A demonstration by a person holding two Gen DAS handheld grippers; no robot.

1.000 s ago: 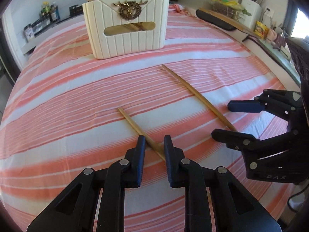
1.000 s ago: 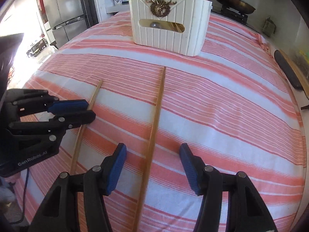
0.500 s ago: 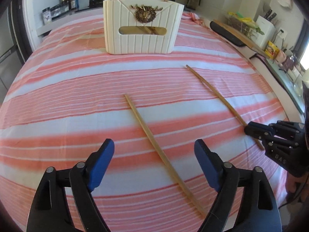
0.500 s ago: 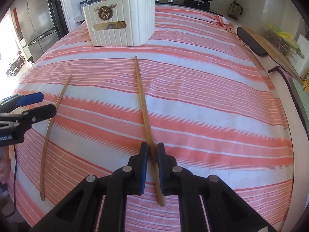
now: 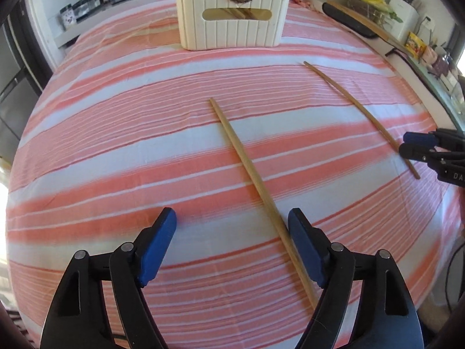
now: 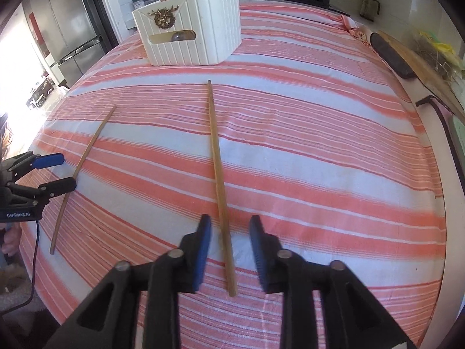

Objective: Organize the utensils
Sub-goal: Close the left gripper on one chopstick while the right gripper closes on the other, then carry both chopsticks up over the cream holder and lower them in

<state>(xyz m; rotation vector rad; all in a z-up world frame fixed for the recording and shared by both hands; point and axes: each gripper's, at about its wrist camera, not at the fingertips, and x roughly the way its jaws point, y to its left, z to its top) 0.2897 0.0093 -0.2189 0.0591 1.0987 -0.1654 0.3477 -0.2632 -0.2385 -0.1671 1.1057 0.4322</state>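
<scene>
Tablecloth (image 5: 116, 133) coral-white striped; holder (image 5: 232, 14) cream, ribbed, gold emblem; chopsticks (image 5: 252, 174) tan; fingers (image 5: 155, 247) blue.

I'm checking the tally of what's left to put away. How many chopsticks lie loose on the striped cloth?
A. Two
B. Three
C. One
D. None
A: one chopstick lies between the open left gripper fingers, a second chopstick further right.

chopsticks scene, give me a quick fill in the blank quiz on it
1. Both chopsticks lie on the ____ cloth.
2. The left gripper has its jaws ____.
3. The white box carries a gold ____-head emblem.
4. Loose chopsticks on the cloth number ____.

Missing words: striped; open; deer; two
</scene>
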